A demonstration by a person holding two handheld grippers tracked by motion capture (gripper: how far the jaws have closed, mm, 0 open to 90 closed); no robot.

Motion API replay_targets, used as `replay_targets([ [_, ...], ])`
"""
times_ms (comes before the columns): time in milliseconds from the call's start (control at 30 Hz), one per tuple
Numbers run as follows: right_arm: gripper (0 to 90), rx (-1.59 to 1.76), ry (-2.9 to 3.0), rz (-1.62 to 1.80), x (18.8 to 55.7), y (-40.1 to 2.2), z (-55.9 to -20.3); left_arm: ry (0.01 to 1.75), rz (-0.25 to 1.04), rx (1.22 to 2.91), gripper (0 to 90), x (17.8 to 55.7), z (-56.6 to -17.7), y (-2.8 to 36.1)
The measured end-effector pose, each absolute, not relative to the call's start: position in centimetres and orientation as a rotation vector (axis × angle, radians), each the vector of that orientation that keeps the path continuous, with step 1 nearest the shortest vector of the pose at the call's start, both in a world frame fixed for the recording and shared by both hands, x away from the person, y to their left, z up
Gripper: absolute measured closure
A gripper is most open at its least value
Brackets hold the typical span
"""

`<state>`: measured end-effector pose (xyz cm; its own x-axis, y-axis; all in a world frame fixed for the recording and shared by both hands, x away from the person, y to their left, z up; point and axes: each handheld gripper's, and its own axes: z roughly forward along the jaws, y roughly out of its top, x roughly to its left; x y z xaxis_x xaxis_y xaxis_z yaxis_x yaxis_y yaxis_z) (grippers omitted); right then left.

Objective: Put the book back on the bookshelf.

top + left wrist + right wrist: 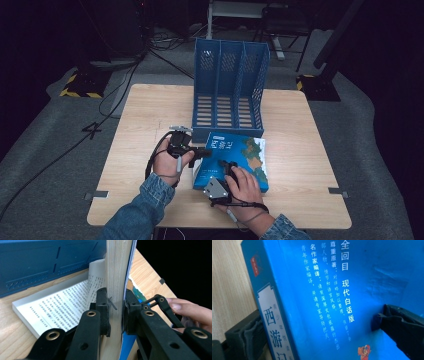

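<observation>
my left gripper (116,312): clenched on a lifted wad of the book's (239,155) pages
my right gripper (226,175): jaws spread wide, straddling the book
book: on table (300,150), at 6 o'clock from blue file rack (230,90)

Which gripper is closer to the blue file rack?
Left. The left gripper clamps the book edge just in front of the blue file rack; the right gripper sits farther back, over the book's cover.

The pale wooden worktop (300,150) is lit evenly from above; surroundings are left dark; close-ups are blurred slightly.
</observation>
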<state>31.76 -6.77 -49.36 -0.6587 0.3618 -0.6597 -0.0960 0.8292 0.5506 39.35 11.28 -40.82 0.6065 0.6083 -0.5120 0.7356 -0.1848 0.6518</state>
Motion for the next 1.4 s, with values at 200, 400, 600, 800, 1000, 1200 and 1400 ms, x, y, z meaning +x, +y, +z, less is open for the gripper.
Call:
replay_targets([
  [200,0.0,0.170,2.154,0.679,32.0,-6.5,-50.2,1.095,-0.189,1.862,78.2,39.6,-41.2,11.4],
  [400,0.0,0.192,2.117,0.666,31.9,-6.3,-50.3,1.101,-0.242,1.826,78.1,39.8,-41.3,11.6],
  [600,0.0,0.179,2.137,0.692,32.4,-6.6,-50.3,1.111,-0.157,1.834,77.8,39.9,-41.7,11.6],
  [800,8.7,0.138,2.182,0.710,32.9,-6.8,-50.0,1.128,0.025,1.948,74.1,39.7,-42.8,11.0],
  [1000,21.4,0.074,2.215,0.663,32.6,-6.9,-49.7,1.191,-0.118,1.977,73.8,39.8,-44.0,11.6],
  [1200,18.0,0.092,2.213,0.640,32.9,-6.9,-49.6,1.194,-0.241,1.891,79.6,40.0,-43.7,12.1],
  [1400,5.0,0.111,2.110,0.662,33.5,-6.7,-49.4,1.159,-0.326,1.816,79.9,40.3,-42.8,12.3],
])
